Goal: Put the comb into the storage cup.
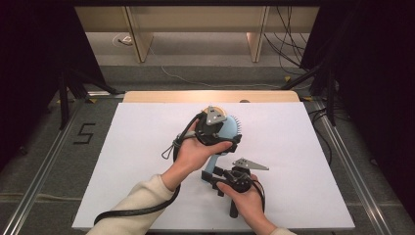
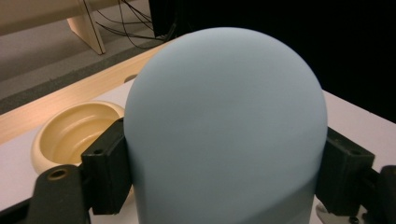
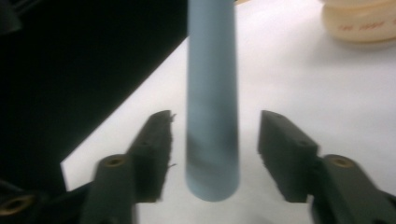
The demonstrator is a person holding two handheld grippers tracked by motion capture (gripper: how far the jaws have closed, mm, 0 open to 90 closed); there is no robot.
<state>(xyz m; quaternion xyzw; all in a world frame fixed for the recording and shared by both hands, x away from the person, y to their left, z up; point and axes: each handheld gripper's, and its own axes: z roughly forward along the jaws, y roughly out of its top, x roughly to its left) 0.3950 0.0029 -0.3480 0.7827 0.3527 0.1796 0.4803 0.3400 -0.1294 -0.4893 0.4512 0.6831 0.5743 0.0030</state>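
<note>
Left tongs (image 1: 230,139): you have them clenched on the rounded head of the pale blue plastic hairbrush (image 2: 224,130), jaws pressing both sides of it.
Right tongs (image 3: 212,154): released, jaws standing apart on either side of the brush's tapered handle (image 3: 212,116), not touching it.
Brush position: held above the white worktop (image 1: 122,161) near its middle, bristles (image 1: 237,123) facing the far side, handle pointing back toward you.
Cream round shallow bowl (image 2: 74,128): sits on the worktop just beyond the brush head, near the far edge.
Hands: your left hand (image 1: 198,152) grips the upper tool, your right hand (image 1: 247,196) the lower one.
</note>
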